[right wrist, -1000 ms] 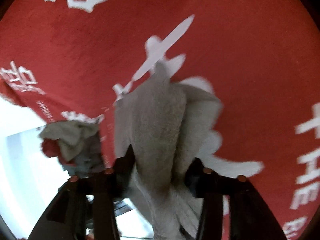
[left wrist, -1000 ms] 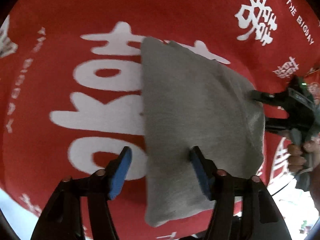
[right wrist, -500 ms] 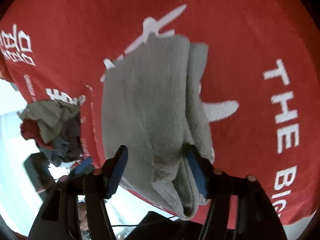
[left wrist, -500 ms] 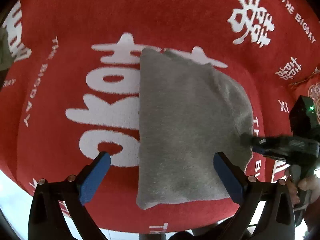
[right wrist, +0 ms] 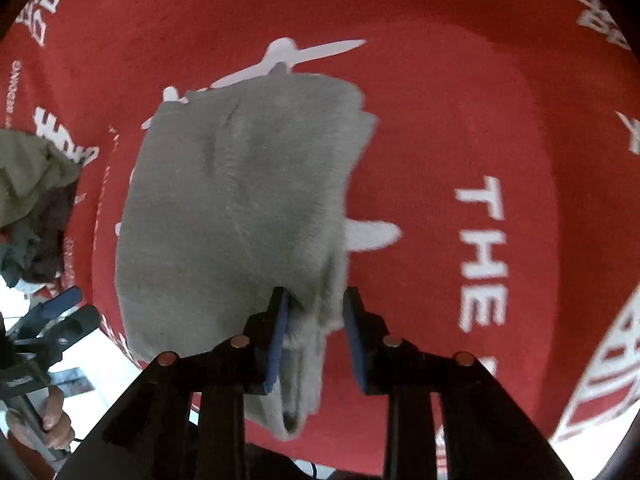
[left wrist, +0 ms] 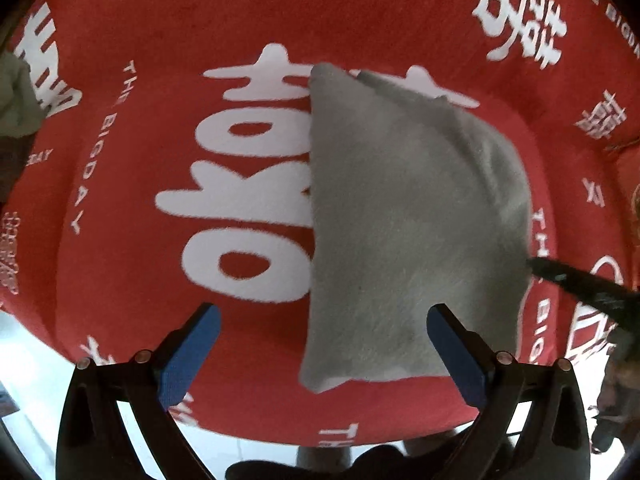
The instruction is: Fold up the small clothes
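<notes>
Grey folded cloth (left wrist: 408, 232): lies flat on red blanket (left wrist: 200, 20) with white lettering.
Left gripper (left wrist: 320, 344): jaws spread wide above the cloth's near edge, holding nothing.
Right gripper (right wrist: 314, 332): jaws have just been closing, cloth's edge between them, right pad apparently clear.
Heap of unfolded clothes (right wrist: 28, 184): at blanket's edge.

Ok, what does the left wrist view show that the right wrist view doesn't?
Left wrist only: the left gripper from behind, fingers spread wide after just opening, either side of the folded grey cloth at its near edge, gripping nothing. Right wrist only: the right gripper, fingers just closing, with the cloth's edge between them but not clearly pinched; a hand holding the left gripper. Both: the grey cloth on the red printed cover, and a clothes pile at the left.
</notes>
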### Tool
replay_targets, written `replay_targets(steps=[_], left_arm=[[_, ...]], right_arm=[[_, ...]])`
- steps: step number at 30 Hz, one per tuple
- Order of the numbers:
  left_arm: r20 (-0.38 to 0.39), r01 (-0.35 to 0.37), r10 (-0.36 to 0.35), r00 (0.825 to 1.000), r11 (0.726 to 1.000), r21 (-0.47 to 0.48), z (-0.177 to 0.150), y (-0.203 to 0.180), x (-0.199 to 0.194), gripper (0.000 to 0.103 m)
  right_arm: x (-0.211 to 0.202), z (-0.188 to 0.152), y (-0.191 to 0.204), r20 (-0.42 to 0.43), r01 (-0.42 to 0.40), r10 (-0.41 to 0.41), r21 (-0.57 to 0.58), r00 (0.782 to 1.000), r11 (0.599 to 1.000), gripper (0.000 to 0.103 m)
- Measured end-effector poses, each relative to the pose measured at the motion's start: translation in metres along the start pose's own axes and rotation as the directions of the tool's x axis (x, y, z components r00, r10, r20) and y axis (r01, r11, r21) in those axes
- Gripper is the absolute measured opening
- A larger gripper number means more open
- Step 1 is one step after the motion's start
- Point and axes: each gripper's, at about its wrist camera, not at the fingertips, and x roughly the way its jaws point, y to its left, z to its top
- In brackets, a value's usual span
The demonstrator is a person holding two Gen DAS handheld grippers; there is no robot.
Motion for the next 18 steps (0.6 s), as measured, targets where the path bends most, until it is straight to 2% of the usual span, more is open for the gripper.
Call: replay_targets(steps=[4,7,9,11,13,14,15,16,18], left_arm=[[-0.015,-0.089,0.089,0.996,0.996,0.021,-0.006,-0.003,0.008,0.103],[-0.03,-0.105,0.106,0.994,0.994,0.029,-0.008,-0.005,0.012,0.103],[-0.03,-0.115,0.116,0.993,0.993,0.028,-0.009,-0.005,0.011,0.103],[-0.036,-0.129,0.13,0.991,0.991,0.034,-0.011,-0.005,0.01,0.103],[-0.042,-0.126,0.127,0.991,0.991,0.036,-0.012,-0.005,0.008,0.103],[-0.043,-0.127,0.128,0.991,0.991,0.037,-0.013,-0.005,0.007,0.103],[-0.045,-0.129,0.131,0.99,0.991,0.041,-0.013,-0.005,0.006,0.103],[-0.047,-0.133,0.135,0.99,0.99,0.046,-0.014,-0.006,0.005,0.103],[-0.046,-0.135,0.137,0.989,0.99,0.05,-0.015,-0.007,0.0,0.103]], right_arm=[[-0.024,-0.005,0.015,0.052,-0.041,0.043,-0.037,0.998,0.998,0.032],[-0.017,-0.008,0.04,0.03,-0.067,0.071,-0.119,0.997,0.991,0.032],[0.006,-0.013,0.057,-0.004,-0.03,0.03,-0.177,1.0,0.984,0.031],[0.024,-0.02,0.056,-0.008,0.031,-0.033,-0.226,0.999,0.974,0.025],[0.021,-0.021,0.049,0.014,0.021,-0.019,-0.205,1.0,0.979,0.023],[0.018,-0.021,0.046,0.016,0.041,-0.039,-0.182,0.999,0.982,0.027],[0.016,-0.021,0.042,0.012,0.071,-0.07,-0.167,0.997,0.983,0.037],[0.015,-0.021,0.034,-0.011,0.071,-0.073,-0.128,0.997,0.989,0.039],[0.009,-0.021,0.024,-0.024,0.028,-0.029,-0.063,0.999,0.998,0.04]])
